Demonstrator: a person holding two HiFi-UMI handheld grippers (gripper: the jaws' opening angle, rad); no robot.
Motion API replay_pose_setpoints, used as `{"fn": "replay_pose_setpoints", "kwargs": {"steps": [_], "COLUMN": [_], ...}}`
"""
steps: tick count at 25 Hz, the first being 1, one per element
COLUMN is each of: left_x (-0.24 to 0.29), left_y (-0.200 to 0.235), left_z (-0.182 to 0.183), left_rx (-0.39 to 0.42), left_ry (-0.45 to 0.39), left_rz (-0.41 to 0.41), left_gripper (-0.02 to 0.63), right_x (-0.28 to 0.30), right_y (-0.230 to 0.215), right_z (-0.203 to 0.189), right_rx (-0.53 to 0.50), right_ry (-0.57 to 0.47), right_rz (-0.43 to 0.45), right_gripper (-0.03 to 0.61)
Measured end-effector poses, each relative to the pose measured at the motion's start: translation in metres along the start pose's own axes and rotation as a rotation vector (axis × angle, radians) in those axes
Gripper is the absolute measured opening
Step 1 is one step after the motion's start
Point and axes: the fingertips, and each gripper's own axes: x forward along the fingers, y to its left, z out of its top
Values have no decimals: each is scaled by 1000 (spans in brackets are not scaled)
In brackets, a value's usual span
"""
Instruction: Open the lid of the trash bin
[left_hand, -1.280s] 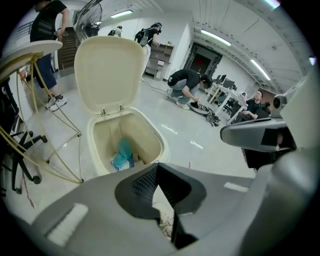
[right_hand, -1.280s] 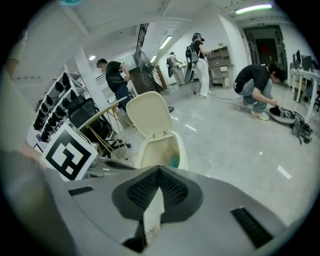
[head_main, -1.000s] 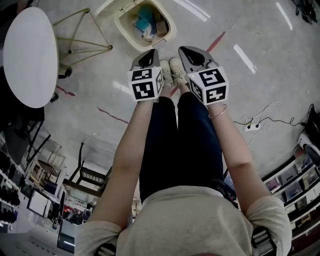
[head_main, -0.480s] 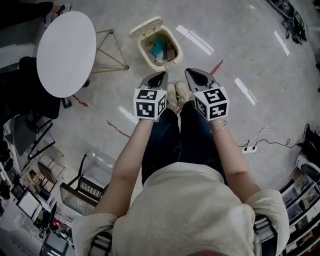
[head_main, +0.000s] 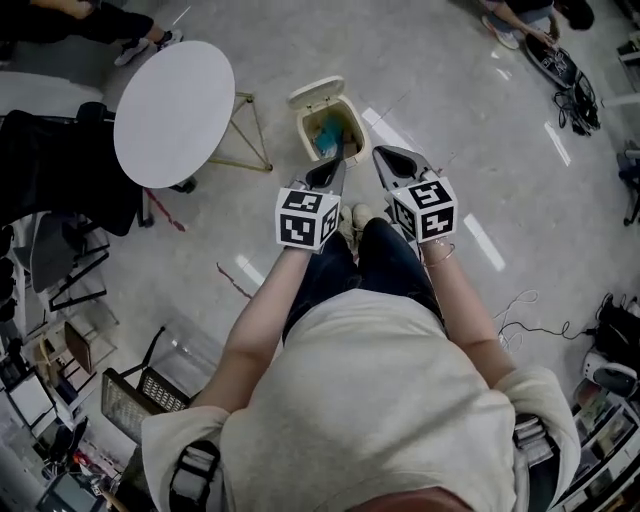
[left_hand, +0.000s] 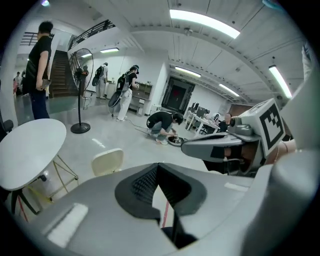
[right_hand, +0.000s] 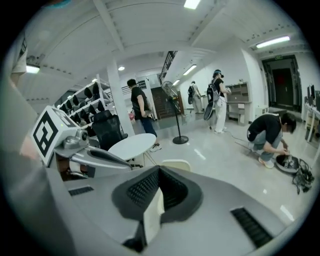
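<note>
I found the trash bin standing on the floor just beside the round table, its lid tipped back and the contents exposed. My left gripper and right gripper hung near it, both with jaws pressed together on nothing.

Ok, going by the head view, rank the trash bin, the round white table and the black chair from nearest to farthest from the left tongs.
1. Trash bin: on the floor just ahead of the left tongs, lid already open.
2. Round white table: off to the left.
3. Black chair: farther left, past the table's edge.
</note>
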Motion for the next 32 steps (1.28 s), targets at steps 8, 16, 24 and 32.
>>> {"fn": "replay_pose_setpoints", "kwargs": {"steps": [8, 16, 24, 32], "left_x": [-37, -49, -55, -52], "left_y": [3, -2, 4, 14], "left_z": [53, 57, 58, 49], "left_rx": [-3, 19, 1, -32], "left_ry": [-156, -207, -254, -225], "left_rz": [44, 78, 158, 180], "left_gripper": [9, 9, 9, 9], "right_x": [-18, -28, -26, -26], "right_y": [25, 51, 57, 49], "right_z": [63, 83, 71, 68], "right_rx": [-141, -201, -196, -186], "right_ry": [-99, -138, -131, -124], "right_rz": [37, 107, 120, 107], "right_gripper": [8, 8, 8, 8]}}
